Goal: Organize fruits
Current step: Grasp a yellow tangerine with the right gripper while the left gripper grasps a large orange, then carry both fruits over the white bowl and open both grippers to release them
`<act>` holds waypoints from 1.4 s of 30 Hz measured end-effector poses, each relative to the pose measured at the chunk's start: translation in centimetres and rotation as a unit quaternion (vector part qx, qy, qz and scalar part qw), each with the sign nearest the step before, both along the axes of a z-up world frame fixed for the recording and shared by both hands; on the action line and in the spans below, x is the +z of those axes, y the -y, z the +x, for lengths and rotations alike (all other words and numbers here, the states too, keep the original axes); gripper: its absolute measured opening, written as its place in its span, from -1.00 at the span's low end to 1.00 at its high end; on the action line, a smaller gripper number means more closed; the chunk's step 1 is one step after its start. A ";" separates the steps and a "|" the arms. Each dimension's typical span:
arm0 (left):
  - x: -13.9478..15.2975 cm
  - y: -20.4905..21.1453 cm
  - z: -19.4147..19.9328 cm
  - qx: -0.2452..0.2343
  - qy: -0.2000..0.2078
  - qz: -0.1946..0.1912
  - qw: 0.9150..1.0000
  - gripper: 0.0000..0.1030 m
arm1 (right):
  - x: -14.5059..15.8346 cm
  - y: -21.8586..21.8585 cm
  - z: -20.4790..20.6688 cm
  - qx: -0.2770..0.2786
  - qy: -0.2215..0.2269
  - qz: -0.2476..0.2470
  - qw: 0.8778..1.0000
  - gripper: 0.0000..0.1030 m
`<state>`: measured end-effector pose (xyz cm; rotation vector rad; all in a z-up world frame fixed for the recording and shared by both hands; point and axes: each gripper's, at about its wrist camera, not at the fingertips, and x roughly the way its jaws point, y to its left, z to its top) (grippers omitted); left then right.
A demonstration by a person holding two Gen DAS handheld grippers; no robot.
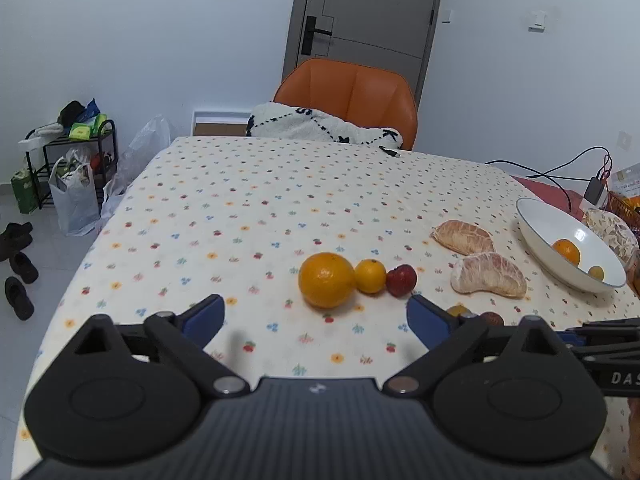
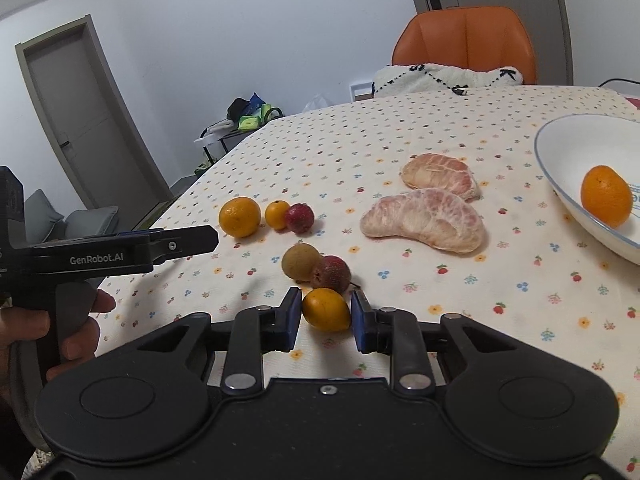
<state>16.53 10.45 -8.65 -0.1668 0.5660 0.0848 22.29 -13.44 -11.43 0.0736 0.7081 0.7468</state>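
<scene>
We have our right claw (image 2: 326, 312) clamped on the small yellow fruit (image 2: 326, 309); left claw (image 1: 316, 316) wide, empty. Next we lift it toward the bowl (image 2: 560, 168).

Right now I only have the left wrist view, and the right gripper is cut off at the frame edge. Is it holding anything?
Observer: Yes. The right gripper has its fingers shut on a small yellow-orange fruit.
Operator: Anything crowding it?
Observer: A dark red fruit sits just behind the held one, and the two look to be touching.
Operator: I see a brownish lump behind my own finger. Where does it sit?
Observer: That brownish round fruit sits against the dark red fruit, on the side toward your gripper, and stands clear of the right fingers.
</scene>
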 end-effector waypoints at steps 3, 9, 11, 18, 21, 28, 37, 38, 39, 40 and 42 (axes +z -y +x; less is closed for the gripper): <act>-0.1 -0.1 0.7 0.009 -0.001 -0.005 1.000 0.66 | 0.1 0.6 0.1 -0.005 0.000 0.003 1.000 -0.51; -0.5 0.2 2.0 0.010 -0.006 -0.001 1.000 0.38 | 0.4 1.8 0.3 -0.024 0.008 0.007 1.000 -0.51; -0.6 0.4 2.3 0.010 -0.009 -0.001 1.000 0.33 | 0.3 2.4 0.4 -0.032 0.009 0.009 0.999 -0.51; -0.9 1.4 3.0 0.004 -0.013 0.007 1.000 0.30 | 0.0 4.3 0.6 -0.057 0.006 0.013 0.998 -0.51; -1.5 1.3 3.6 0.011 -0.023 0.009 1.000 0.02 | -0.2 4.8 0.7 -0.062 0.004 0.015 0.998 -0.51; -0.6 1.5 3.2 0.018 -0.009 0.001 1.000 -0.31 | -0.1 5.9 0.7 -0.074 0.007 0.022 0.997 -0.51; 1.3 4.1 3.0 -0.014 0.009 0.001 1.000 -0.31 | 0.6 8.1 0.8 -0.095 0.018 0.033 0.995 -0.51; 1.5 4.5 3.1 -0.018 0.011 0.001 1.000 -0.31 | 0.7 8.4 0.8 -0.098 0.021 0.035 0.994 -0.51; 1.6 4.9 3.1 -0.022 0.013 0.001 1.000 -0.31 | 0.9 8.7 0.9 -0.101 0.023 0.036 0.994 -0.51; 1.8 5.3 3.2 -0.026 0.015 0.001 1.000 -0.31 | 1.0 9.0 0.9 -0.104 0.024 0.038 0.994 -0.51; 2.0 6.1 3.4 -0.035 0.019 0.000 0.999 -0.31 | 1.3 9.6 0.9 -0.110 0.028 0.040 0.993 -0.51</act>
